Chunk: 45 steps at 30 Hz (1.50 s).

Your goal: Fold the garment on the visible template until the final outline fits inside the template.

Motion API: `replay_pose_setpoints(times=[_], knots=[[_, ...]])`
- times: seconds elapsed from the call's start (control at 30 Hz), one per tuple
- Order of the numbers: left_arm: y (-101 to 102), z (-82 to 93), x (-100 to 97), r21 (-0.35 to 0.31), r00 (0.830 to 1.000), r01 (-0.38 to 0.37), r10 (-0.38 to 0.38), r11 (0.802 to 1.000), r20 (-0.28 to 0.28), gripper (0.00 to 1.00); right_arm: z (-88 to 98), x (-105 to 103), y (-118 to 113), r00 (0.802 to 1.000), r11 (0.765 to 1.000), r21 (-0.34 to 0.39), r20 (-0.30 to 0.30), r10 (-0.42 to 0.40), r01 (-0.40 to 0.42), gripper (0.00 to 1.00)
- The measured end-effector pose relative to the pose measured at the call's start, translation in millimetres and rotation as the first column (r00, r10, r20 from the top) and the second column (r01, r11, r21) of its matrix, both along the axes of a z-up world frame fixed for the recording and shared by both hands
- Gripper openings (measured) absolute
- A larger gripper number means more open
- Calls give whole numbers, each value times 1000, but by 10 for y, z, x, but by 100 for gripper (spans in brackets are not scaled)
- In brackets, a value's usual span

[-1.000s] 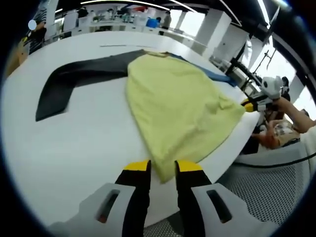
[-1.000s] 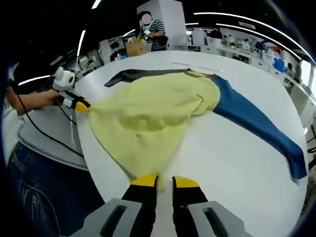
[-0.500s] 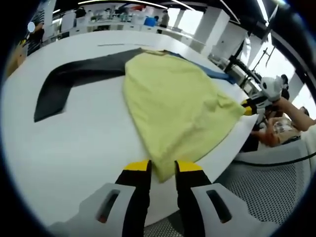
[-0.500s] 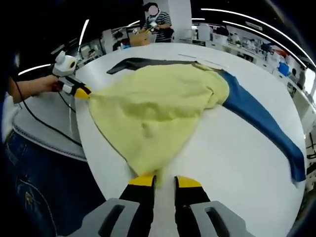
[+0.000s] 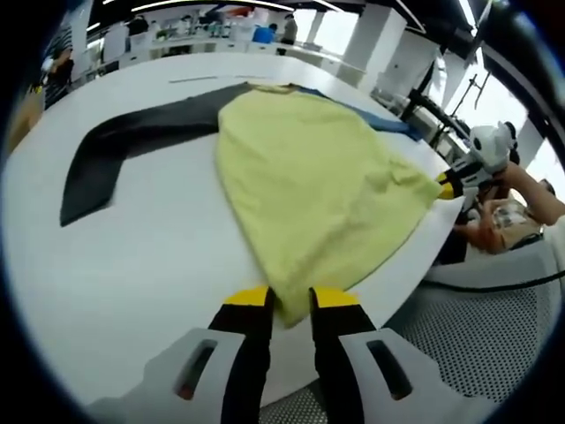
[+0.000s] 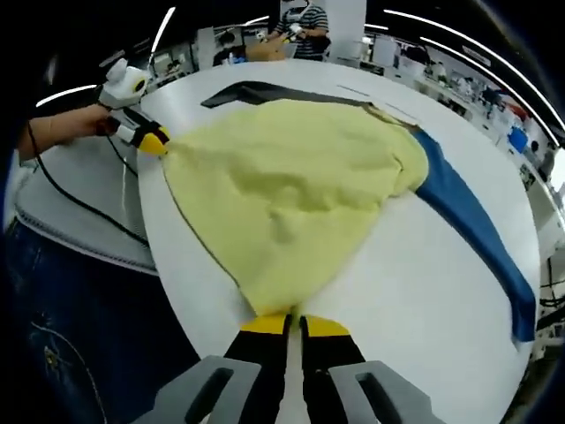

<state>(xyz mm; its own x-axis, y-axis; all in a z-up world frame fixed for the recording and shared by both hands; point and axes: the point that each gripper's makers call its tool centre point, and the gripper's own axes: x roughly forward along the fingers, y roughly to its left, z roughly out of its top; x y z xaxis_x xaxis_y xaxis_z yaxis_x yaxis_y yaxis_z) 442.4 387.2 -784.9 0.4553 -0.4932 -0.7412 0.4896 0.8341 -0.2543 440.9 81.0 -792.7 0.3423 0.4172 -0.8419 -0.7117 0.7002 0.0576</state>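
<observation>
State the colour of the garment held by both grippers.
Pale yellow; the garment shows best in the right gripper view.

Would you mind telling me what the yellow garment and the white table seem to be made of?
Yellow garment: looks like soft matte knit fabric, probably cotton jersey; it drapes and wrinkles with no shine. White table: hard, smooth, faintly glossy top, perhaps laminate or painted board; the material underneath cannot be told.

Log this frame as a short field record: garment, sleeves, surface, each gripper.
garment: yellow garment spread on the table, hem toward the person
sleeves: dark sleeve and blue sleeve stretched out to opposite sides
surface: white table
left gripper: left gripper shut on one hem corner
right gripper: right gripper shut on the other hem corner
</observation>
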Motion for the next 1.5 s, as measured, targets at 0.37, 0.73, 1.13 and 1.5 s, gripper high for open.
replay_pose_setpoints(times=[0.37, 0.73, 1.13, 1.5], knots=[[35, -26, -14, 4, 1000, -17, 17, 1000, -19, 1, 10, 24, -24, 998, 998, 38, -38, -51, 52, 0], [68, 197, 24, -103, 994, -112, 111, 988, -11, 1, 193, -15, -292, 976, 973, 88, 7, -217, 215, 0], [-1, 153, -185, -85, 991, -104, 96, 991, -92, 1, 300, -171, -457, 926, 927, 85, 76, -371, 364, 0], [54, 53, -278, -17, 991, -69, 66, 998, -118, 1, 143, -321, -448, 900, 899, 58, 14, -435, 433, 0]])
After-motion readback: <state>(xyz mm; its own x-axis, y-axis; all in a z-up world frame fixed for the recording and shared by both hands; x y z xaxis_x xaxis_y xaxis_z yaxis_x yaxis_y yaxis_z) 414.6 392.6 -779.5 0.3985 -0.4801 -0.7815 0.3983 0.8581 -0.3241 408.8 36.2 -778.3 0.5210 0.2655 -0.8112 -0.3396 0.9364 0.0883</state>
